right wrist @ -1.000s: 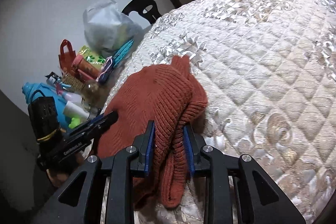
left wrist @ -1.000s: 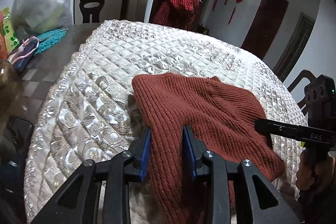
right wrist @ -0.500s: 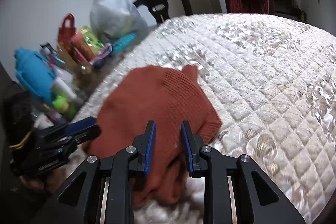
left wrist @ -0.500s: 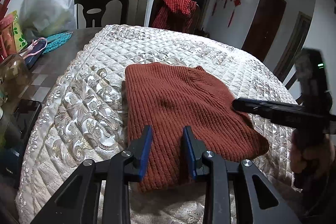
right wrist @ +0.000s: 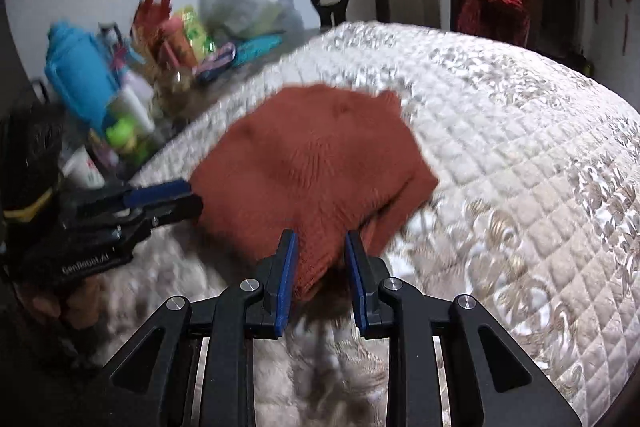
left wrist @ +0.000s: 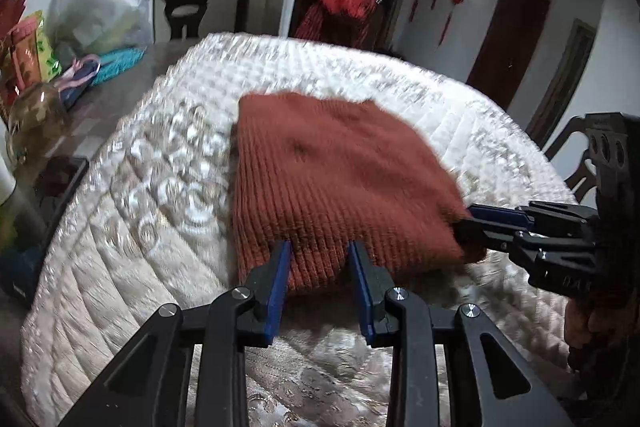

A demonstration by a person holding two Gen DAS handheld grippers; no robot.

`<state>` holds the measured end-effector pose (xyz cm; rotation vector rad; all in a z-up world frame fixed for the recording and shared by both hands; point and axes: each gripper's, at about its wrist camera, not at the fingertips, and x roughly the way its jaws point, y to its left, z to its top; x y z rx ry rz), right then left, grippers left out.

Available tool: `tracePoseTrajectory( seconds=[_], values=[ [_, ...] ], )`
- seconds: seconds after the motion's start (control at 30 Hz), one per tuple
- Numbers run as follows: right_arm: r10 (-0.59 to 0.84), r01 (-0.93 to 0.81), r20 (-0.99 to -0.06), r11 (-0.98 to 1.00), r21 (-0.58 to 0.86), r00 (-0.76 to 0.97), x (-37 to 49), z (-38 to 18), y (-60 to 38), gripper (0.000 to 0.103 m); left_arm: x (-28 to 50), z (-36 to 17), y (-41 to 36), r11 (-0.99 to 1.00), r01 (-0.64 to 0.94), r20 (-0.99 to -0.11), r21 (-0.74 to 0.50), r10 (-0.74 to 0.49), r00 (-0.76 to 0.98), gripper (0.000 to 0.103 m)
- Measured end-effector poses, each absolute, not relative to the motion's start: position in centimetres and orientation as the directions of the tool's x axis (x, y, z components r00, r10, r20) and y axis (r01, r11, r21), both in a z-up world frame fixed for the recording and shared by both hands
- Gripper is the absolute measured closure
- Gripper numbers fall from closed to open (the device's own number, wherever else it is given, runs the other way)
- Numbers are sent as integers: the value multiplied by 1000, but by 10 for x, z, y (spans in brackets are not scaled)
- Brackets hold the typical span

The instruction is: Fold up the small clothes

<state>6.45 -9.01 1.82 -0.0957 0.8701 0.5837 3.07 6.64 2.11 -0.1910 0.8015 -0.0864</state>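
Note:
A rust-red knit garment (left wrist: 332, 175) lies folded into a rough square on the white quilted cloth (left wrist: 160, 195); it also shows in the right wrist view (right wrist: 312, 163). My left gripper (left wrist: 320, 255) is open, its blue-padded fingers straddling the garment's near edge. My right gripper (right wrist: 320, 243) is open too, at the garment's near right corner, with knit between the fingers. Each gripper shows in the other's view, the right one (left wrist: 496, 223) at the garment's right side and the left one (right wrist: 160, 199) at its left side.
Bottles, a blue bag (right wrist: 80, 79), a white plastic bag (left wrist: 104, 7) and small items crowd the table's left side. Dark chairs (left wrist: 200, 7) stand behind, one draped with red cloth (left wrist: 340, 11). The quilt (right wrist: 520, 147) stretches wide to the right.
Both grippers have let go of the garment and pulled back toward its near edge. The garment now lies flat and folded; a second ago both held its hanging edge.

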Motion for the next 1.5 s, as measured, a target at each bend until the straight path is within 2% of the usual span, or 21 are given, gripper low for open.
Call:
tracePoseTrajectory(
  seconds=[0.37,0.47,0.57,0.63,1.17,1.33,1.5],
  values=[
    [452,-524,-714,840,139,535,48,32,-95,79,18,29,60,988,-15,-703,-152,-98,705,69],
    [432,-520,-716,847,113,548,38,33,-97,77,10,32,60,991,-29,-701,-133,-74,710,57],
    [416,-515,-717,852,92,560,31,33,-99,71,5,32,60,993,-43,-699,-112,-48,713,53],
    [406,-509,-718,857,84,565,27,32,-102,61,2,31,61,993,-52,-705,-109,-40,708,51],
    [295,-452,-777,892,15,556,23,2,-114,61,1,3,63,996,-85,-761,-35,28,648,50],
    [299,-456,-775,890,16,556,24,0,-116,59,1,1,61,996,-89,-763,-15,46,645,39],
    [289,-458,-776,889,0,561,23,-1,-114,58,1,1,61,995,-96,-759,-19,48,649,37]
  ],
)
